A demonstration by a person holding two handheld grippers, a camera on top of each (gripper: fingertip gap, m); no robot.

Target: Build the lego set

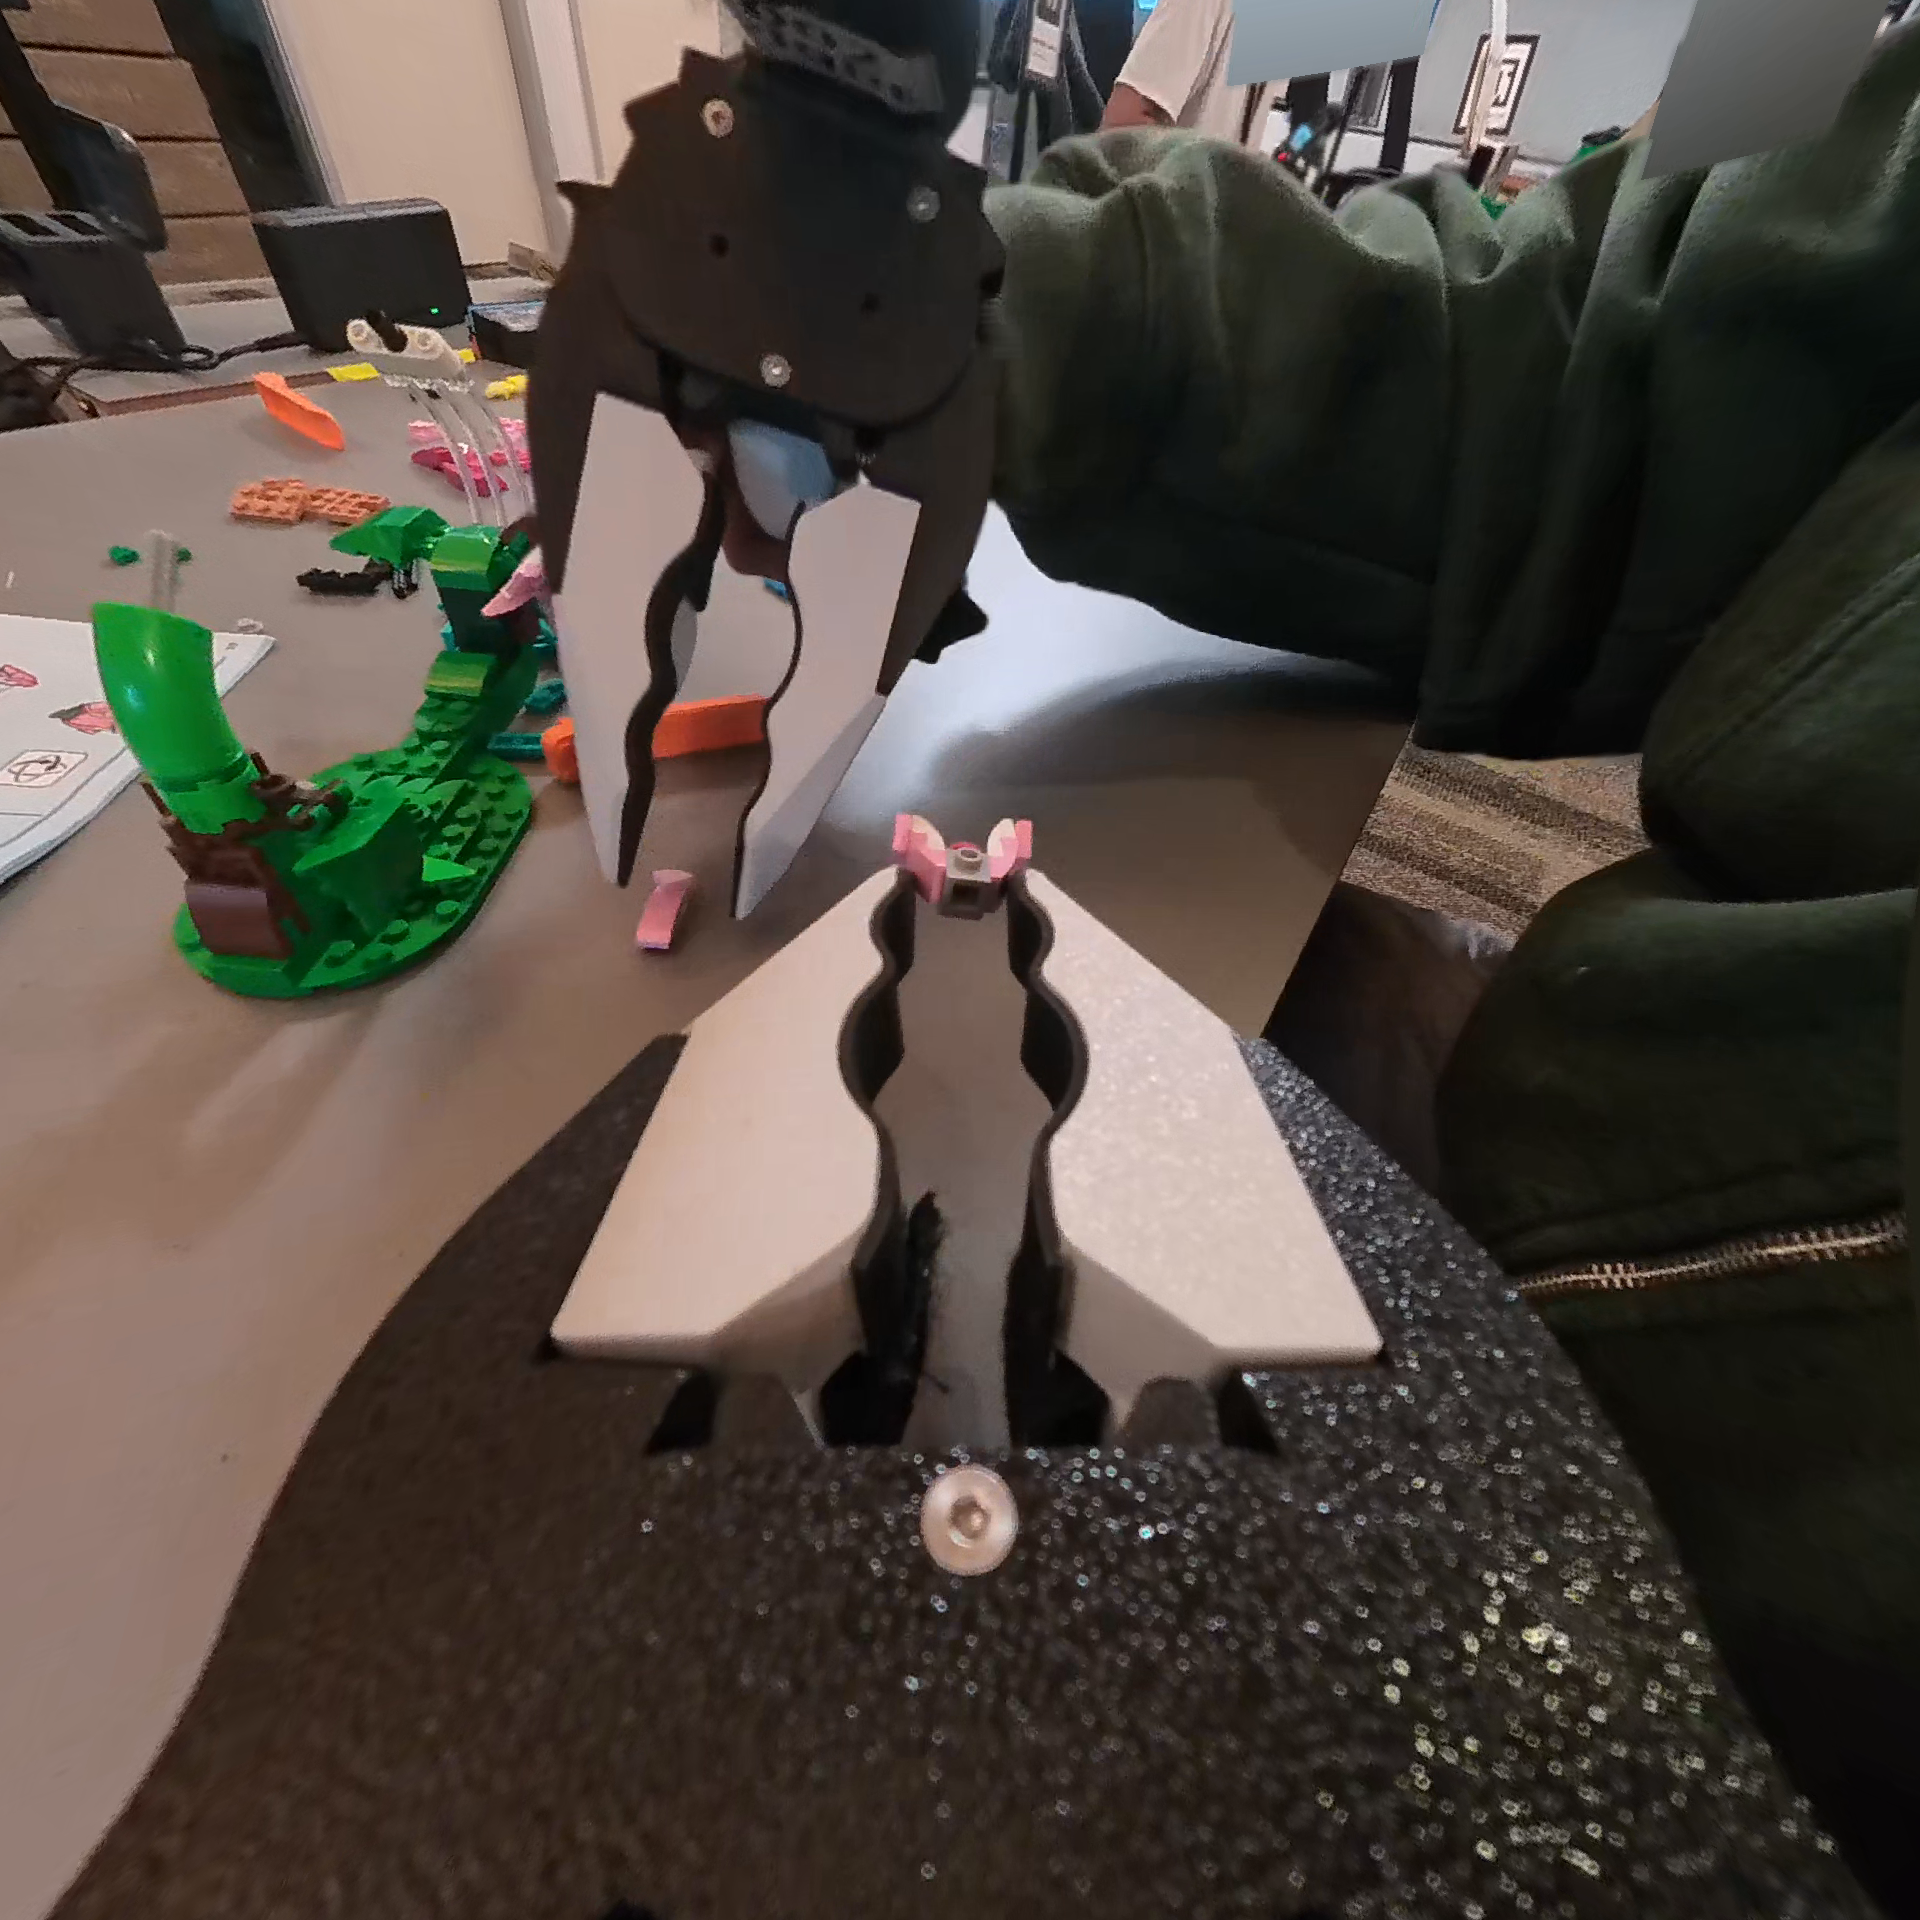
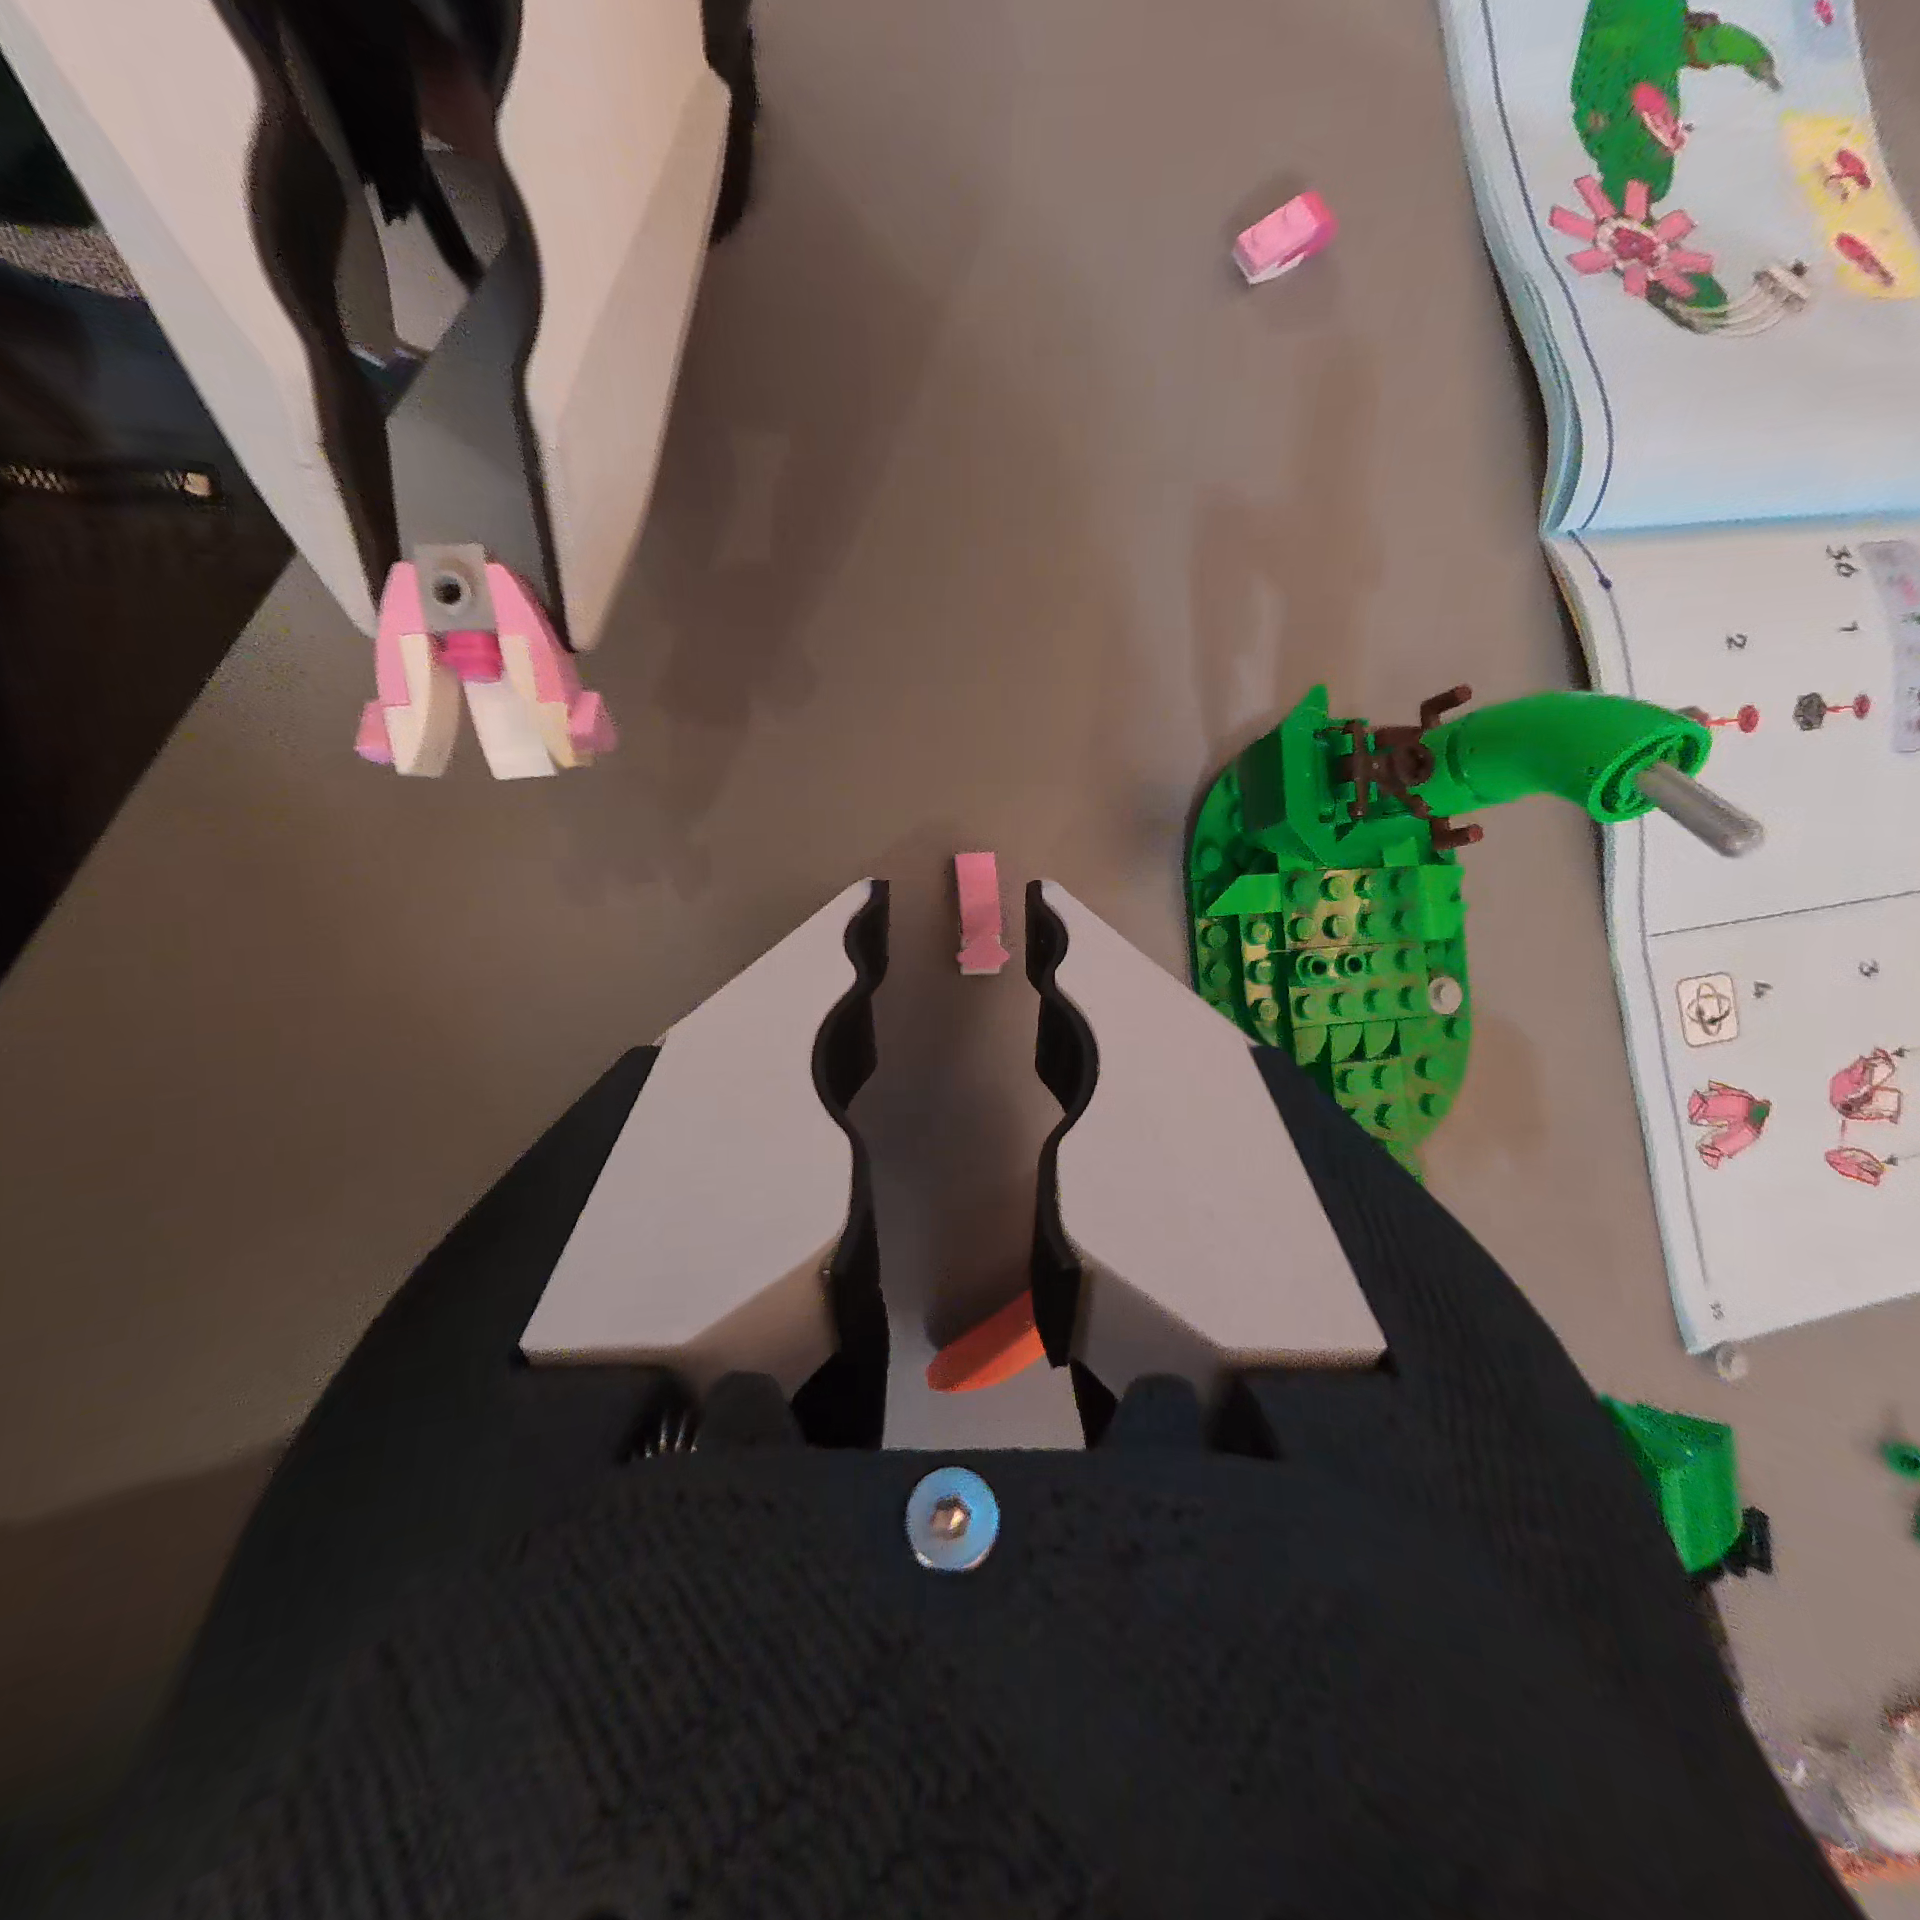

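Green plates and a curved stem [image 1: 166, 686] make up the half-built base [image 1: 343, 883] at nine o'clock in the left wrist view, standing on the grey counter [image 1: 208, 1143] beside the open instruction booklet [image 1: 62, 727], probably kept near for reference. Farther back, around ten and eleven o'clock: loose orange [image 1: 296, 410], salmon and pink pieces, not yet used. Toward the middle, a single pink slope piece [image 1: 663, 909] lying on the counter at the tips of the right hand-held gripper [image 1: 686, 883], fingers apart and pointed down on either side of it. Seen from the right wrist view, that same pink piece [image 2: 979, 914] sits between the open fingertips at twelve o'clock, untouched, so likely lined up for a pick. Next, just right of centre in the left view: left hand-held gripper [image 1: 961, 883] clamped on a small grey brick carrying pink and white petals, the flower sub-assembly [image 1: 961, 868], lifted off the counter near its edge, presumably held steady so another petal can be pressed on. In the right view this flower sub-assembly [image 2: 478, 665] hangs at ten o'clock from the left hand-held gripper [image 2: 468, 613], petals facing down and out. Far right in the left view: a green sleeve [image 1: 1351, 416] behind the right tool. In the right view, at three o'clock: base [image 2: 1340, 956], and a second loose pink piece [image 2: 1283, 239] at one o'clock.
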